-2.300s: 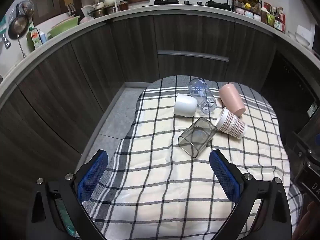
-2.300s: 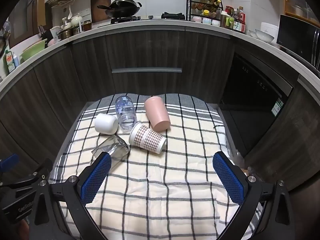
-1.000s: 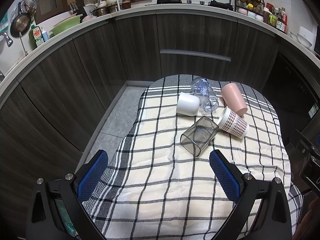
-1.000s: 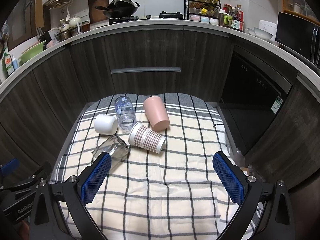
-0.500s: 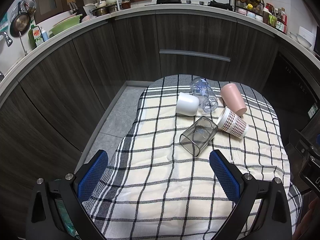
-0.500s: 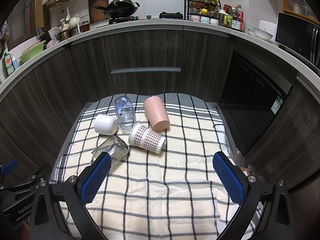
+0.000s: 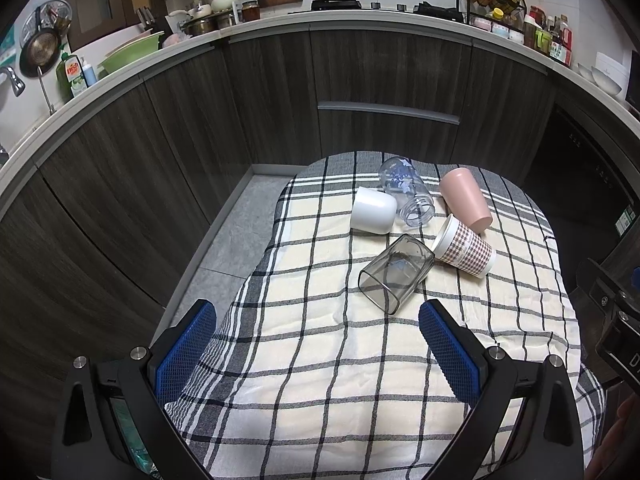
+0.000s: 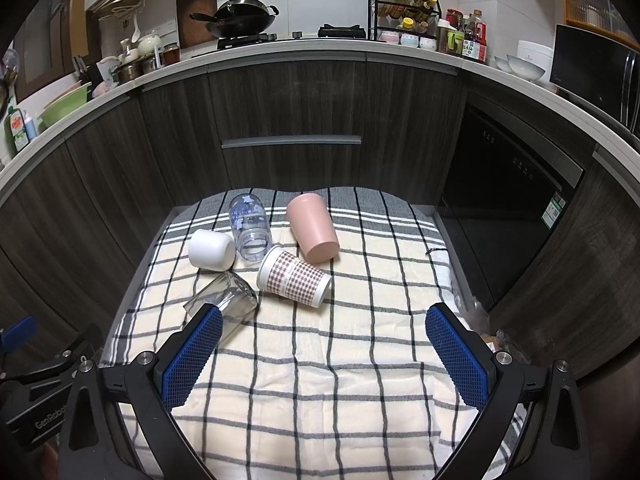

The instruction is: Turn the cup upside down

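Several cups lie on their sides on a checked cloth (image 7: 328,360) (image 8: 360,340): a white cup (image 7: 374,211) (image 8: 212,250), a clear printed cup (image 7: 406,192) (image 8: 249,226), a pink cup (image 7: 465,199) (image 8: 313,227), a brown-checked paper cup (image 7: 464,246) (image 8: 294,275) and a smoky square glass (image 7: 396,273) (image 8: 226,296). My left gripper (image 7: 320,350) is open and empty, short of the smoky glass. My right gripper (image 8: 324,354) is open and empty, short of the paper cup; its left finger covers part of the glass.
Dark wood cabinets (image 8: 292,120) curve around behind the cloth, with a drawer handle (image 7: 388,112). A black appliance front (image 8: 512,200) stands at the right. The grey floor (image 7: 236,232) drops off left of the cloth. The other gripper shows at each view's edge (image 7: 616,320) (image 8: 40,380).
The left view has shifted a little; the cups sit slightly lower in it than a second ago. The cups themselves and the right gripper have not moved.
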Demonstrator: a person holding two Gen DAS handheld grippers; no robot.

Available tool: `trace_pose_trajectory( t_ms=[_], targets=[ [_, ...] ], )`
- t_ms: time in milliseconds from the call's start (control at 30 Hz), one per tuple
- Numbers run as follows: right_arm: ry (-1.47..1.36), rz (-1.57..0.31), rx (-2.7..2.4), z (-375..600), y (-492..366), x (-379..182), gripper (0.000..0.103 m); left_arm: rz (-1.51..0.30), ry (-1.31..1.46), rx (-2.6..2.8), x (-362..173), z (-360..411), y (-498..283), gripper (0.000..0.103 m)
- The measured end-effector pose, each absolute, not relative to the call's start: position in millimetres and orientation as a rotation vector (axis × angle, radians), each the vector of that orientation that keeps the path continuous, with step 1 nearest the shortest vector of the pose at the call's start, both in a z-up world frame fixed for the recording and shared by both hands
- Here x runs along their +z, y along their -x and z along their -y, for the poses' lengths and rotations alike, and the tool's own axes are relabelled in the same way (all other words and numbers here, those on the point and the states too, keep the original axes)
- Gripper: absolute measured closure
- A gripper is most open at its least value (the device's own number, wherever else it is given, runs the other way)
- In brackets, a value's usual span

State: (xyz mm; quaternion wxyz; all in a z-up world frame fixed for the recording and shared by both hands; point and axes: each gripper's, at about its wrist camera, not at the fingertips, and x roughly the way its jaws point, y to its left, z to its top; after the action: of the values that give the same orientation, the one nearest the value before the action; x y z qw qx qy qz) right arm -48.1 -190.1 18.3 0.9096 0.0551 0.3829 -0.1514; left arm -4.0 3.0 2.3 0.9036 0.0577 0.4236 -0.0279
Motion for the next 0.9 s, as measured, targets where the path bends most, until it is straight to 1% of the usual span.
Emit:
trace_pose_trajectory(
  t_ms=[433,900],
  targets=[
    [-0.112,-0.787,-0.313,189,48,18,0.001,-0.871,-0.124,-0.063,1,-1,1,0.0],
    [-0.12,-0.791,-0.34,200,26,10,0.001,-0.885,-0.196,-0.137,-14,22,-32,0.0]
  ],
)
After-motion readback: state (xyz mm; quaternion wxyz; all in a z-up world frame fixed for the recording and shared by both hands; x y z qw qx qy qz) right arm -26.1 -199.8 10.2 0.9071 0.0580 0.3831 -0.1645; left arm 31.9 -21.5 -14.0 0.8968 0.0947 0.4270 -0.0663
